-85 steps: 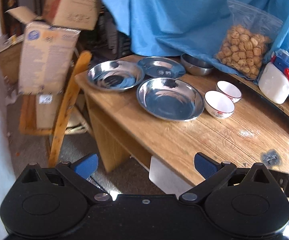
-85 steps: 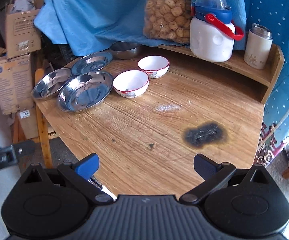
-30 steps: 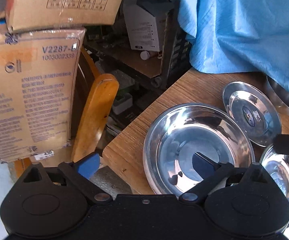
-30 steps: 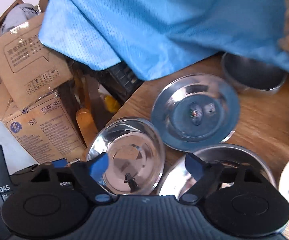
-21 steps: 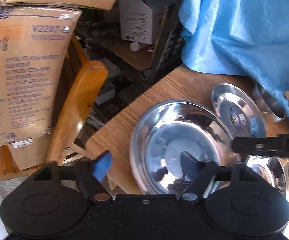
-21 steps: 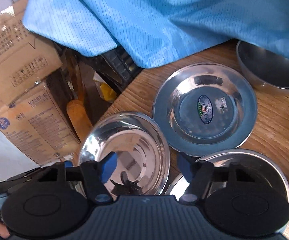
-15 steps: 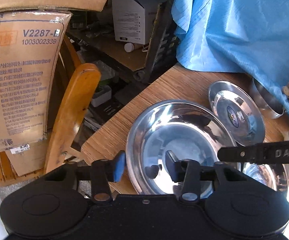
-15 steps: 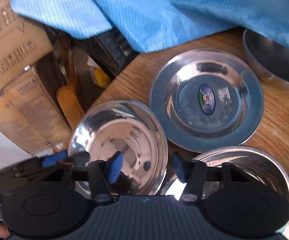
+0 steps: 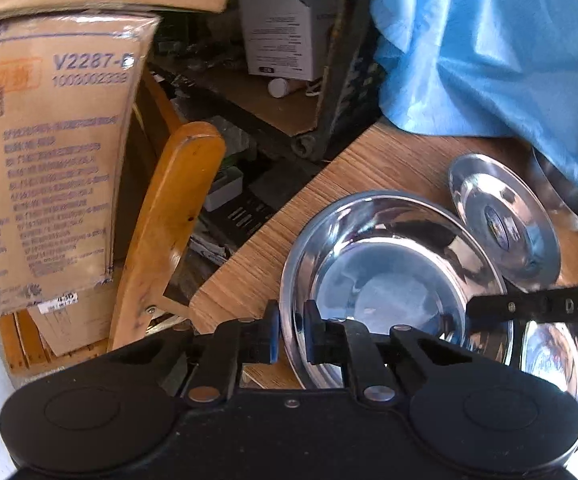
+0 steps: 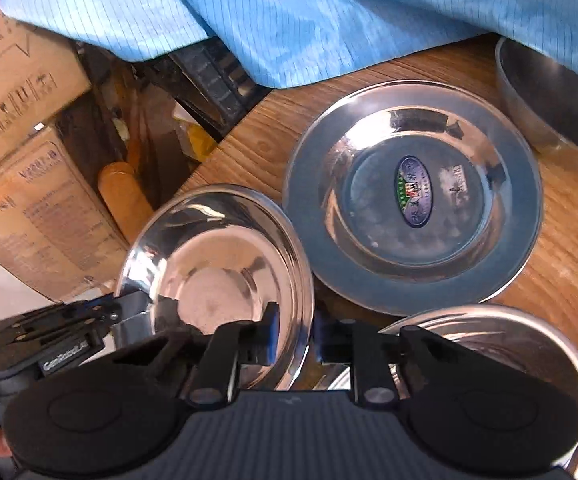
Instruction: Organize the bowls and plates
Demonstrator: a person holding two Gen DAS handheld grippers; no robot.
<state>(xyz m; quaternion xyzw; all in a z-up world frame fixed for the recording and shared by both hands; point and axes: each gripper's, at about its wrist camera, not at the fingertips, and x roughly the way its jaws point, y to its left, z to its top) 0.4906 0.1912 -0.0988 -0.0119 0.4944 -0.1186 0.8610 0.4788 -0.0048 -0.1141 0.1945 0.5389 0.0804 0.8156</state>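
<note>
A shiny steel plate [image 9: 393, 280] sits at the table's left corner; it also shows in the right wrist view [image 10: 225, 272]. My left gripper [image 9: 291, 334] is shut on its near left rim. My right gripper [image 10: 293, 338] is shut on its right rim, and shows in the left wrist view [image 9: 537, 310] as a black bar. A flatter steel plate with a sticker [image 10: 413, 196] lies behind it. A third steel plate [image 10: 501, 344] lies to the right, partly hidden by my right gripper.
A steel bowl [image 10: 557, 104] sits at the back under a blue cloth [image 10: 329, 12]. A wooden chair back [image 9: 165, 232] and cardboard boxes [image 9: 45, 168] stand left of the wooden table [image 9: 373, 164]. The table edge runs close to the held plate.
Both grippers have closed from open onto opposite rims of the left steel plate. The plate now looks tilted in the right wrist view.
</note>
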